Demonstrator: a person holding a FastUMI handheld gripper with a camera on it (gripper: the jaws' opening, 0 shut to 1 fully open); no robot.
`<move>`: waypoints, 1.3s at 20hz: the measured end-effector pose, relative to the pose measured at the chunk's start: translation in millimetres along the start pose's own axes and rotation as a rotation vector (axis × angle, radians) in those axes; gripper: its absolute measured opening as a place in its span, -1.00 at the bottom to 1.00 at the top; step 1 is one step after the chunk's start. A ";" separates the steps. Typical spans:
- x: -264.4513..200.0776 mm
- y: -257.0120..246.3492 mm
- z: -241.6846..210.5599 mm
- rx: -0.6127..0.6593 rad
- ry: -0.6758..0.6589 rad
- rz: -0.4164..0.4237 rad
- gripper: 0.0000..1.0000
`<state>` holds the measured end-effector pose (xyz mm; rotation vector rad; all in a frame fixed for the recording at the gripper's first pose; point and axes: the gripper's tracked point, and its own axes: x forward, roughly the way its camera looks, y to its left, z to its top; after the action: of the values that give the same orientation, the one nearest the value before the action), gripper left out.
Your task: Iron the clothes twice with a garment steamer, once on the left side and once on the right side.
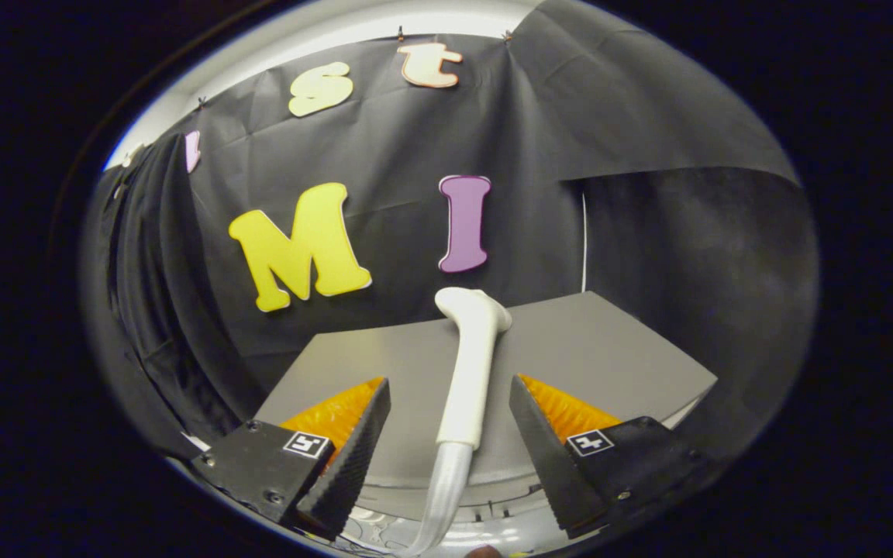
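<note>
A white garment steamer (468, 364) lies on the grey table (617, 349), its head (474, 307) pointing away from me towards the black wall. Its clear hose (443, 496) runs back from the handle, below the fingers. My gripper (449, 381) is open, one finger on each side of the handle. A gap shows on both sides, so neither finger touches the handle. Dark cloth (144, 310) hangs in folds beyond the table to the left; I cannot tell whether it is the garment.
The table's far edge meets the black cloth wall just behind the steamer's head. Its right corner (714, 378) lies beyond my right finger. A pale patterned surface (493, 535) shows below the table's near edge.
</note>
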<state>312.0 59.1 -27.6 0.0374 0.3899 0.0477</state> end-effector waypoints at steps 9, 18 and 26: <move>83.1 -14.5 -10.2 -0.023 0.211 -0.036 0.77; 99.6 -9.9 -21.3 -0.117 0.285 -0.059 0.13; 67.8 14.5 3.1 -0.036 0.135 -0.010 -0.18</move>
<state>375.2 77.1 -49.8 -0.0037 0.5242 0.0472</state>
